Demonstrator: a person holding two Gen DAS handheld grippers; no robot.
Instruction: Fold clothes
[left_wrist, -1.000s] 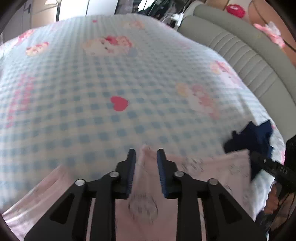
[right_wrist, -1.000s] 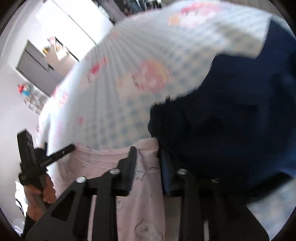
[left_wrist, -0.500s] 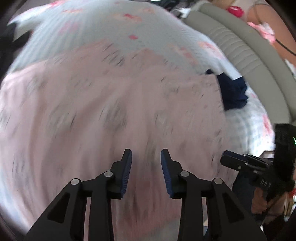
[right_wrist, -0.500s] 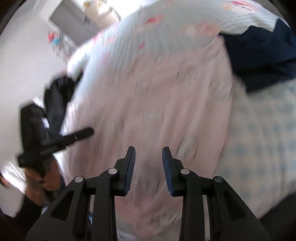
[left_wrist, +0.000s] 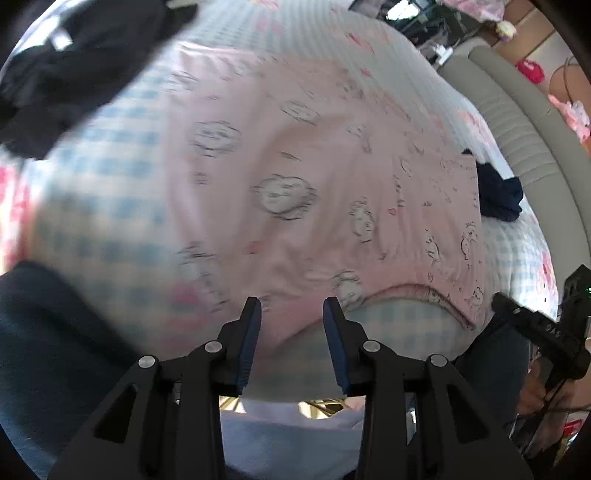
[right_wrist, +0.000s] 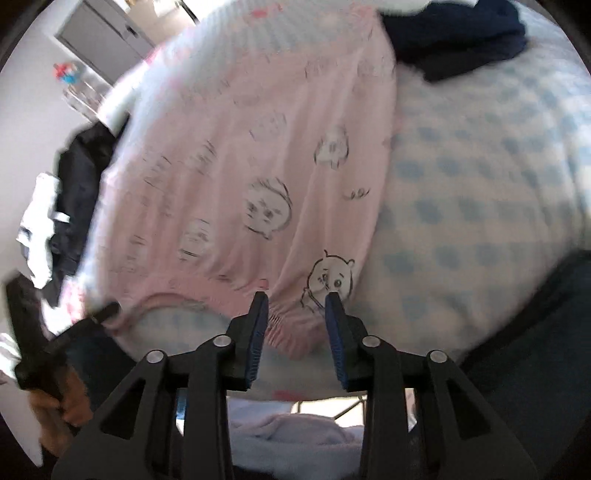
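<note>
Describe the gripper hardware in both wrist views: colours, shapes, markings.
Left gripper and right gripper look alike: matte black triangular cut-out linkages with silver round pivot pins, and two flat fingers lined with ribbed blue pads. Seen from the left wrist view, the right unit's black body carries small pale lettering, unreadable. No cables or sleeves clearly visible.

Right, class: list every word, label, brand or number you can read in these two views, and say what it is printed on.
Nothing can be read with certainty.
Pale lettering on the right gripper, seen in the left wrist view: too small and skewed to read.
Pink garment: cartoon faces only, no words.
Checked bedsheet: pattern only, no text.
</note>
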